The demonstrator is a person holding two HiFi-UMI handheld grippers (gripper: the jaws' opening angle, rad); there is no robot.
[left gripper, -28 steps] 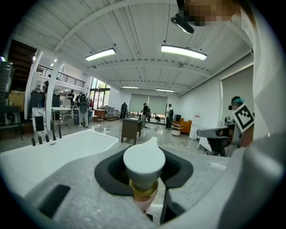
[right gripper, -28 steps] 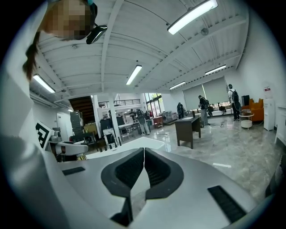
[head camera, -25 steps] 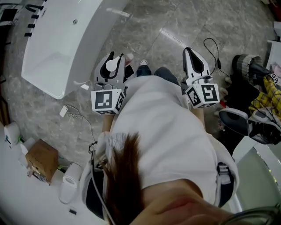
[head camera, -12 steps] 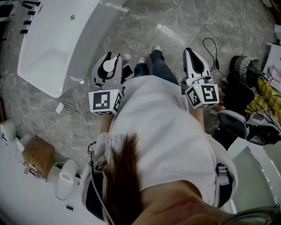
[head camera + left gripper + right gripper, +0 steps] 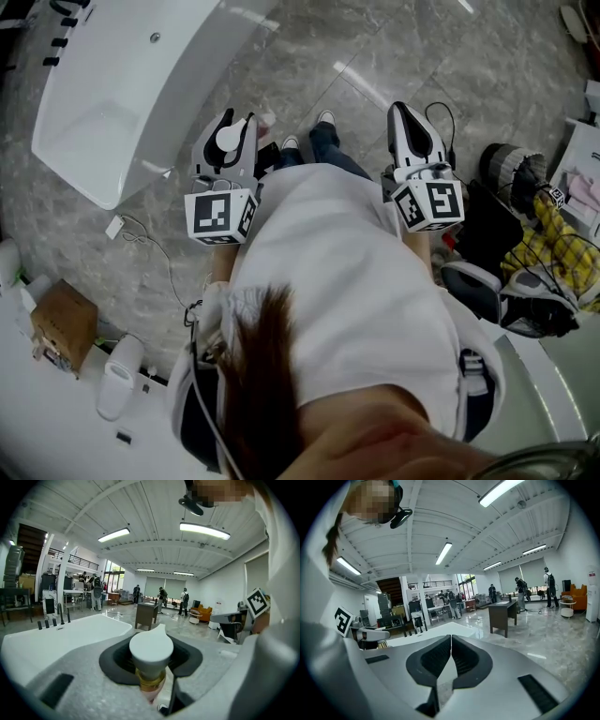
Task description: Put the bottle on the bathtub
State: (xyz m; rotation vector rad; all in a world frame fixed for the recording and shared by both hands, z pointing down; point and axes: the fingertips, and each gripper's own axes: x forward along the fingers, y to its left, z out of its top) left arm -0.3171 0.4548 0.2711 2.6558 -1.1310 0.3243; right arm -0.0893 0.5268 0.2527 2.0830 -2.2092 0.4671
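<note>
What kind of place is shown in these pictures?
Probably a large open hall, perhaps a lab or showroom rather than a home bathroom: a freestanding white bathtub stands on a polished grey stone floor, with desks, distant people and long ceiling lights around.

We look steeply down over a person's white shirt (image 5: pixel 347 281) onto a grey marble floor (image 5: pixel 375 47). At eleven o'clock the left gripper (image 5: pixel 238 120) points up the frame, its jaws clamped on a white-capped bottle (image 5: pixel 228 139); at one o'clock the right gripper (image 5: pixel 401 107) holds nothing, jaws together. The white bathtub (image 5: pixel 122 103) fills the ten o'clock corner, near the left gripper but apart from it. A cardboard box (image 5: pixel 64 323) sits at eight o'clock, a chair (image 5: pixel 473 281) at four.
</note>
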